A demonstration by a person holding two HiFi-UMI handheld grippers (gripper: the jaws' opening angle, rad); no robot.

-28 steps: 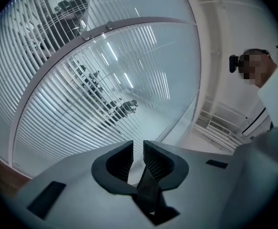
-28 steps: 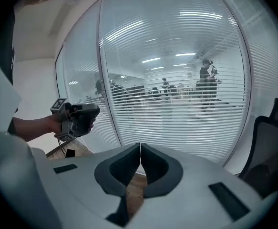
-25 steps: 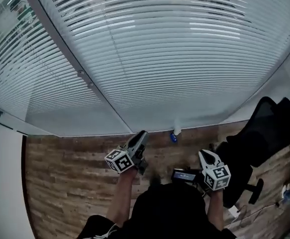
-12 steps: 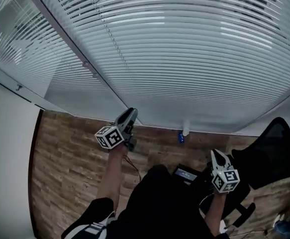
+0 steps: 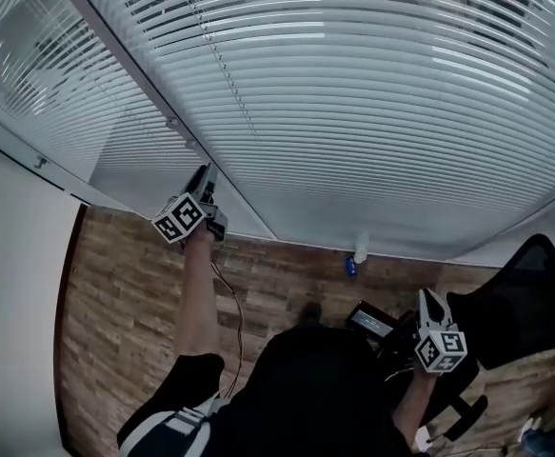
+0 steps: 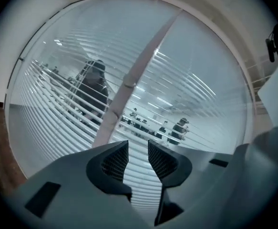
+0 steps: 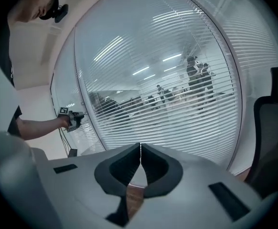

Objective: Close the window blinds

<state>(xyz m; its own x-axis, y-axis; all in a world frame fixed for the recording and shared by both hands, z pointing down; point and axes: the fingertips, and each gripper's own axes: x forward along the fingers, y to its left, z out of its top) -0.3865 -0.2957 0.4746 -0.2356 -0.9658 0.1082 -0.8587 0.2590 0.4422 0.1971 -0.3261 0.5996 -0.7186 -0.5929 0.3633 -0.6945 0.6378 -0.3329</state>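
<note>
**Left arm reaches for the blind's chain; slats not yet shut**

Nearest, the right hand-held gripper (image 5: 427,303) hangs low by the person's hip, next to a black office chair (image 5: 520,293). Its jaws are clenched together on nothing. It looks parked out of the way, since this job likely needs only one hand.

Further out, above the wooden floor (image 5: 115,293), the left arm stretches forward and up. It holds the left hand-held gripper (image 5: 205,177) close to the lower part of the slanting window post (image 5: 144,89). Its jaws have just been opening and now stand released, with only air between the pads (image 6: 115,160), which reads as readying for a grasp.

Just beyond, a thin beaded chain (image 5: 227,74) hangs in front of the window blinds (image 5: 382,112), near the post and not touched by the gripper. It is probably the control being sought, though the left gripper view does not show it clearly.

The blinds are let down over the whole pane, almost to the floor. Their slats are tilted enough that figures and ceiling lights show through the gaps, so the closing itself appears undone.
</note>
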